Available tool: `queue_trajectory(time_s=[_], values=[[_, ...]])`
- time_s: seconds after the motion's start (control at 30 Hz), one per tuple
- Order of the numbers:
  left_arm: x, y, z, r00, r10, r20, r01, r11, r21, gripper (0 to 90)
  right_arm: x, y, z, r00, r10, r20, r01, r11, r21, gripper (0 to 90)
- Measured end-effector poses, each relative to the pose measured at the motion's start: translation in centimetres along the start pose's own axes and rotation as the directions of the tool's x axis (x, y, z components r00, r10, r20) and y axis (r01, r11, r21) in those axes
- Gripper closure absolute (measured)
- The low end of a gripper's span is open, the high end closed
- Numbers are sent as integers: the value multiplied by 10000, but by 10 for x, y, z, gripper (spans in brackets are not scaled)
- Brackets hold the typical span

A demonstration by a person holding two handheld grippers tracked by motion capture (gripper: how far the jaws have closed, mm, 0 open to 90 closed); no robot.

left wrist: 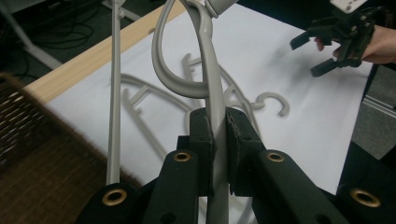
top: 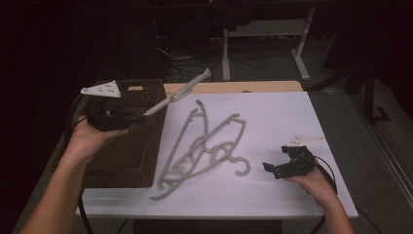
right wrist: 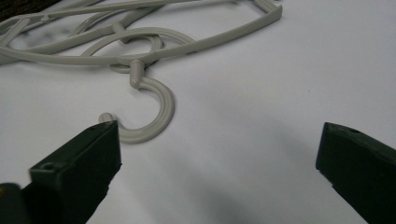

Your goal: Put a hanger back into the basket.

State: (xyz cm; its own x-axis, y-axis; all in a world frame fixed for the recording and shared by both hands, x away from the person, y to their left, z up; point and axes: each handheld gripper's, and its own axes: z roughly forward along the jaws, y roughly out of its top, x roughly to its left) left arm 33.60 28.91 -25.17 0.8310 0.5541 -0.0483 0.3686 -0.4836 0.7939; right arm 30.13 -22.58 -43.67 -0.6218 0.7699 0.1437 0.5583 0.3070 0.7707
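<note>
From the high view, one grey hanger (top: 178, 95) is held clamped in the left gripper (top: 146, 116) above one wicker basket (top: 131, 146), while two more hangers (top: 199, 146) are left lying on the white table (top: 282, 122). In the left gripper view, the jaws are seen pressed together on the raised hanger's bar (left wrist: 215, 121). In the right gripper view, the right gripper (right wrist: 217, 158) is seen with jaws wide apart, just beside one hook (right wrist: 149, 112).

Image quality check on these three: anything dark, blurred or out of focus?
High view: room behind the table is nearly black, white table cover evenly lit, slightly soft overall. Left gripper view: wicker basket smeared with blur at lower left, held hanger sharp. Right gripper view: near jaws soft, hanger hook in focus, faint shadows on the cover.
</note>
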Motion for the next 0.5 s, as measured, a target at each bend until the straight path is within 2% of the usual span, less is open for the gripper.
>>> queue_trajectory(time_s=[0.27, 0.5], values=[[22, -28, -33, 9967, -547, -602, 536, 9984, -198, 826, 0, 0, 1, 10000, -48, 44, 48, 10000, 24, 0], [38, -52, -61, 9876, -1095, -1128, 1054, 9936, -412, 826, 1, 0, 3, 9999, -82, 65, 81, 9999, 107, 0]])
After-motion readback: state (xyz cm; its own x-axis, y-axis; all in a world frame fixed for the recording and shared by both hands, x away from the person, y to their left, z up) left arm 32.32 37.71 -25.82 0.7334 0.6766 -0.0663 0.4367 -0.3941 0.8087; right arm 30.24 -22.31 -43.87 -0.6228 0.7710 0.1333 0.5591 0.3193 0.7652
